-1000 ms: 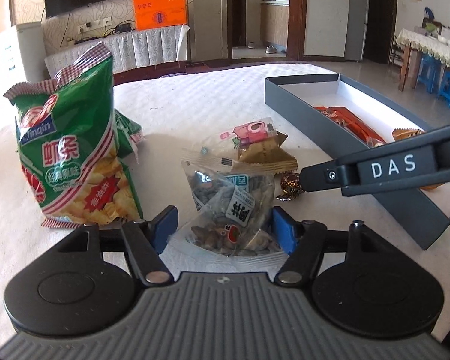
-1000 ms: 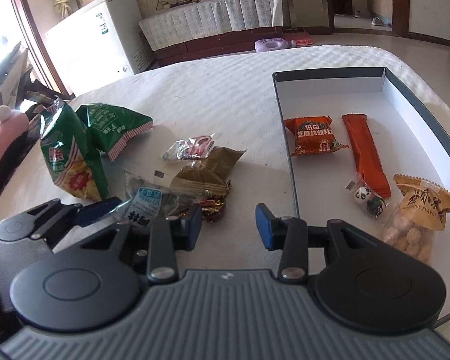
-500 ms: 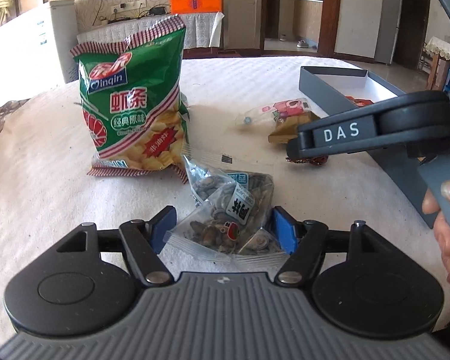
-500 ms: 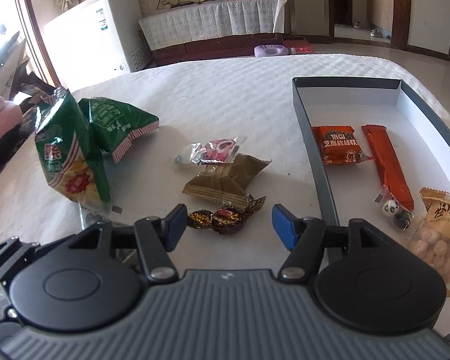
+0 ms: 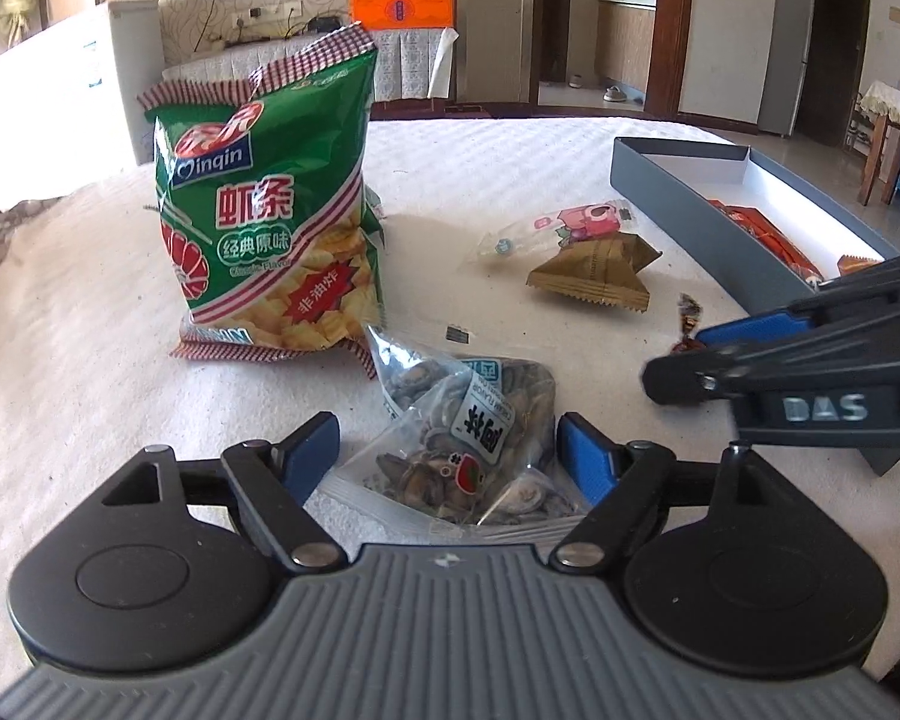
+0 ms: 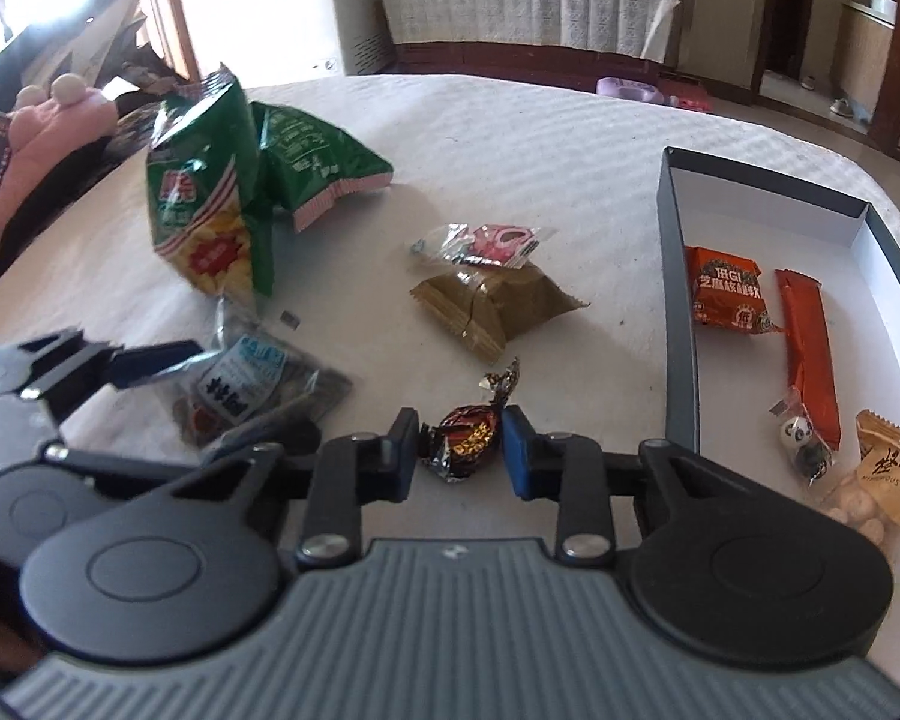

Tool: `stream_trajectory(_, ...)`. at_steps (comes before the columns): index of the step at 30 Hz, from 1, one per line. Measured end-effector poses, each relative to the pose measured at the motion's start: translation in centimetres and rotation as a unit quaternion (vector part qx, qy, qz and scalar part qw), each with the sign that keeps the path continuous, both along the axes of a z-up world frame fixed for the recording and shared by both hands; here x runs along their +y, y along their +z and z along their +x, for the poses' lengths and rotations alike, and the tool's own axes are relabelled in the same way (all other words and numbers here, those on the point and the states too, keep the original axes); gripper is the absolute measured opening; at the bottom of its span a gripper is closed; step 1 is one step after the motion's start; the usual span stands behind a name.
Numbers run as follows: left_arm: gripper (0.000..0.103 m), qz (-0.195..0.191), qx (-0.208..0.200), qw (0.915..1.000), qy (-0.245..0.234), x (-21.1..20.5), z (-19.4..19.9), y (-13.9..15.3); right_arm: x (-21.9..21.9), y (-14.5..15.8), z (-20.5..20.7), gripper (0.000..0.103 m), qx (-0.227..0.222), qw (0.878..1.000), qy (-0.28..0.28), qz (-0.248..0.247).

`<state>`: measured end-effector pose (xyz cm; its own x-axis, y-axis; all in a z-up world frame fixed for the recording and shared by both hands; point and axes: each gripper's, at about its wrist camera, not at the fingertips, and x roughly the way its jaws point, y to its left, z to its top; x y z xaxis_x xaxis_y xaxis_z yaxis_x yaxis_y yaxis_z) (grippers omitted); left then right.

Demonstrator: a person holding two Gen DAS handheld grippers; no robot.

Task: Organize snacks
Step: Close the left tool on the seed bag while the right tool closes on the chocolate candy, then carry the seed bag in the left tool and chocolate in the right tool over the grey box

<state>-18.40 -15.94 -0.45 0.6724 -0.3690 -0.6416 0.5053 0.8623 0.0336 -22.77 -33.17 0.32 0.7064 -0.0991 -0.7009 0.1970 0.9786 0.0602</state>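
My left gripper (image 5: 447, 450) is open with its blue pads on either side of a clear bag of sunflower seeds (image 5: 474, 438) lying on the white tabletop. My right gripper (image 6: 459, 444) has closed its pads onto a dark twist-wrapped candy (image 6: 465, 441) on the table. The right gripper also shows in the left wrist view (image 5: 690, 354), and the left gripper in the right wrist view (image 6: 150, 360). A grey box (image 6: 681, 324) at the right holds an orange packet (image 6: 729, 291), an orange bar (image 6: 807, 354) and a nut bag (image 6: 882, 480).
A green shrimp-chip bag (image 5: 270, 222) stands upright behind the seeds; a second green bag (image 6: 318, 162) lies behind it. A brown wrapped cake (image 6: 495, 303) and a pink clear packet (image 6: 480, 243) lie mid-table. A small panda candy pack (image 6: 801, 438) lies in the box.
My right gripper moved forward and down and narrowed around the dark candy. My left gripper stayed around the seed bag, its view turning slightly.
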Motion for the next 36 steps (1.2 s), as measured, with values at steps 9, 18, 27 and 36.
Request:
stream_trajectory(9, 0.069, -0.018, 0.000, 0.9998, -0.013, 0.0, 0.1, -0.1, 0.8, 0.1, -0.8, 0.034, 0.016, 0.999, 0.008, -0.034)
stream_trajectory(18, 0.059, -0.031, -0.004, 0.9994, -0.014, 0.1, -0.3, 0.8, 1.0, 2.1, -2.2, 0.033, -0.023, 0.999, 0.007, -0.030)
stream_trajectory(27, 0.059, -0.047, -0.009, 0.9987, -0.017, -0.5, -0.8, 2.2, 0.1, 3.8, -3.8, 0.033, -0.058, 0.998, -0.006, -0.025)
stream_trajectory(36, 0.059, -0.049, -0.009, 0.9986, -0.020, -2.3, -0.9, 2.8, -1.4, 4.6, -5.7, 0.033, -0.077, 0.997, -0.019, -0.019)
